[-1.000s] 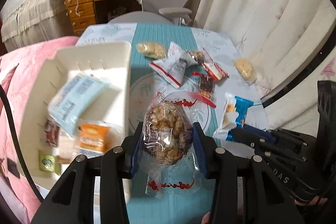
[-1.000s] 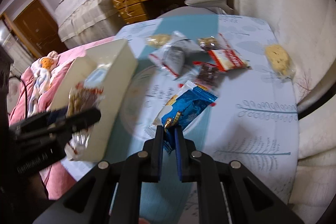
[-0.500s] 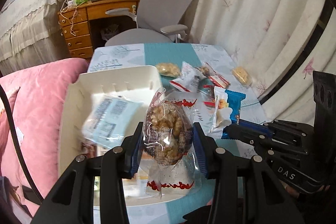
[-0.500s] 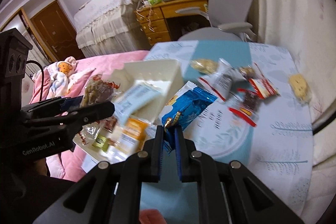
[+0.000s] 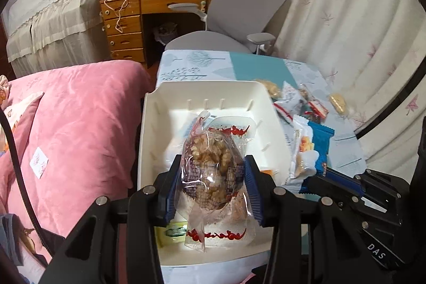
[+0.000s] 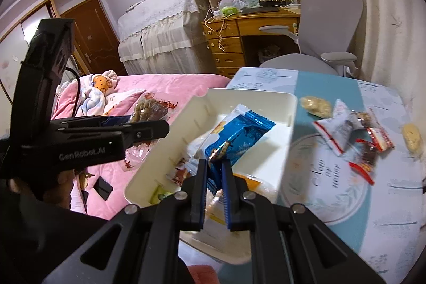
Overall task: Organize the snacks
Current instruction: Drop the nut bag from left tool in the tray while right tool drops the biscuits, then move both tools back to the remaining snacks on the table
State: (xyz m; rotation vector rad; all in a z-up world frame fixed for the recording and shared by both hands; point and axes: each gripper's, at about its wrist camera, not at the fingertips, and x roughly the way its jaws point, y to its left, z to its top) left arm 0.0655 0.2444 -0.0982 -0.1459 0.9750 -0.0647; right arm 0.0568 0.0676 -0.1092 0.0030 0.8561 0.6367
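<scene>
My left gripper (image 5: 213,175) is shut on a clear bag of brown nut snack (image 5: 213,172) and holds it above the white bin (image 5: 202,89). My right gripper (image 6: 214,169) is shut on a blue snack packet (image 6: 239,135), held over the same white bin (image 6: 255,97); the blue packet also shows in the left wrist view (image 5: 316,148). The left gripper and its nut bag (image 6: 149,111) appear at the left of the right wrist view. Several packets lie in the bin. More snacks (image 6: 346,127) lie on the table to its right.
The table (image 6: 386,193) has a blue and white patterned cloth. A pink bed (image 5: 80,129) lies to the left of the bin. A grey office chair (image 5: 239,12) and a wooden desk (image 5: 127,17) stand beyond the table. Curtains hang on the right.
Both grippers have moved left and up from over the table to above the white bin, each still holding its snack. The views have tilted up to show more of the room.
</scene>
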